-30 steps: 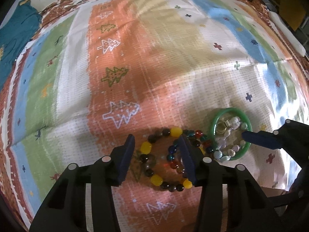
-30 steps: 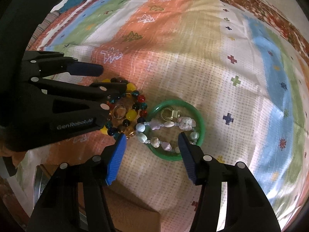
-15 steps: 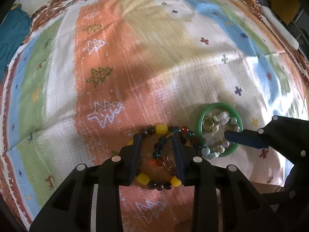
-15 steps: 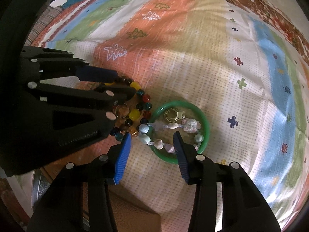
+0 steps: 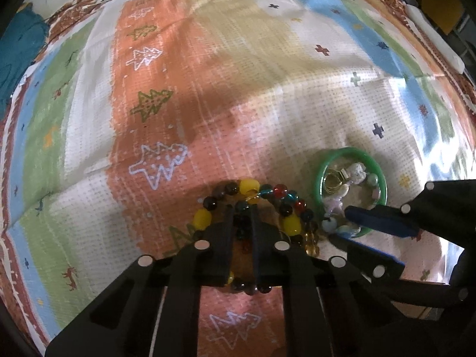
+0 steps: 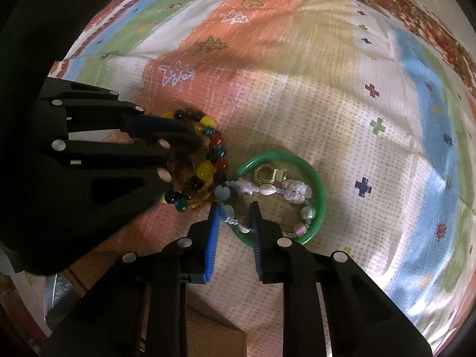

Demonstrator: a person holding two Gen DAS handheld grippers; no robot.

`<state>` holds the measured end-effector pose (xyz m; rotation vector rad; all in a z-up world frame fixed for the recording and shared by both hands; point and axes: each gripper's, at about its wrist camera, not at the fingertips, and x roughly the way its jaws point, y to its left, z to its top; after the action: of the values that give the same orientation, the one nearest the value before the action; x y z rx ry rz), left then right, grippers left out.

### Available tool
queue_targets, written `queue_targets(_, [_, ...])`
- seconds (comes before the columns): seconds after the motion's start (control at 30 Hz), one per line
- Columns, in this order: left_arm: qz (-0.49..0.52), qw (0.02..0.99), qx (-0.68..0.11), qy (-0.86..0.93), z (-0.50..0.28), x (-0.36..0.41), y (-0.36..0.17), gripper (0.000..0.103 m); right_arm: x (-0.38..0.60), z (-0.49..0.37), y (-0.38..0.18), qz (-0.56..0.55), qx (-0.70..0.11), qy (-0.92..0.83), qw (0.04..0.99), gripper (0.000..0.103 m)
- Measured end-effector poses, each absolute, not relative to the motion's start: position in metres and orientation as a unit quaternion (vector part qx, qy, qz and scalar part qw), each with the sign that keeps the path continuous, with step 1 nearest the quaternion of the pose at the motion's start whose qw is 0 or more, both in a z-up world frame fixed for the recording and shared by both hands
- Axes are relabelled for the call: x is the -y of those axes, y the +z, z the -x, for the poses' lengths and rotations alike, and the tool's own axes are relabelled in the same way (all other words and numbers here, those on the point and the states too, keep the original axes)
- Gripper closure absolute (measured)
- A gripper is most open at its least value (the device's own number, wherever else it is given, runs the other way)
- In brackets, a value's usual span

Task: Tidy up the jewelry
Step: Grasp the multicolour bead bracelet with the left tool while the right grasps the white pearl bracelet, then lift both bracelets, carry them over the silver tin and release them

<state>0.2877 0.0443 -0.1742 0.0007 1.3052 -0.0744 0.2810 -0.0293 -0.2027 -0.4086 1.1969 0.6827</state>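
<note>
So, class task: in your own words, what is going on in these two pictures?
A person is sorting jewelry on a patterned cloth with two hand-held grippers. The left gripper has just been closing and is pinched on the dark and yellow bead bracelet. The right gripper has also just been closing, over the pale bead bracelet and the near rim of the green bangle. A gold ring lies inside the bangle. Nothing is lifted yet.

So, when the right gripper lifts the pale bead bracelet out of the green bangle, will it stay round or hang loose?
Probably loose: the pale bead bracelet is separate beads on a thread, lying crooked. It may snag or drag the green bangle, whose rim it crosses. The right gripper, jaws just closing around a few beads, might let smooth ones slip.
</note>
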Motion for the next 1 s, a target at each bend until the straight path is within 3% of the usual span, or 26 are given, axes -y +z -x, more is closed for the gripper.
queue_targets(0.37, [0.013,0.801,-0.598,-0.035,-0.285,-0.053,-0.161,0.094,0.033,-0.280,-0.198,0.174,-0.542,0.318,0.758,0.093])
queue_targets(1.0, [0.009,0.824,-0.565,-0.019,-0.265,-0.055,-0.119,0.094,0.070,-0.278,-0.155,0.131,-0.506,0.267,0.810,0.093])
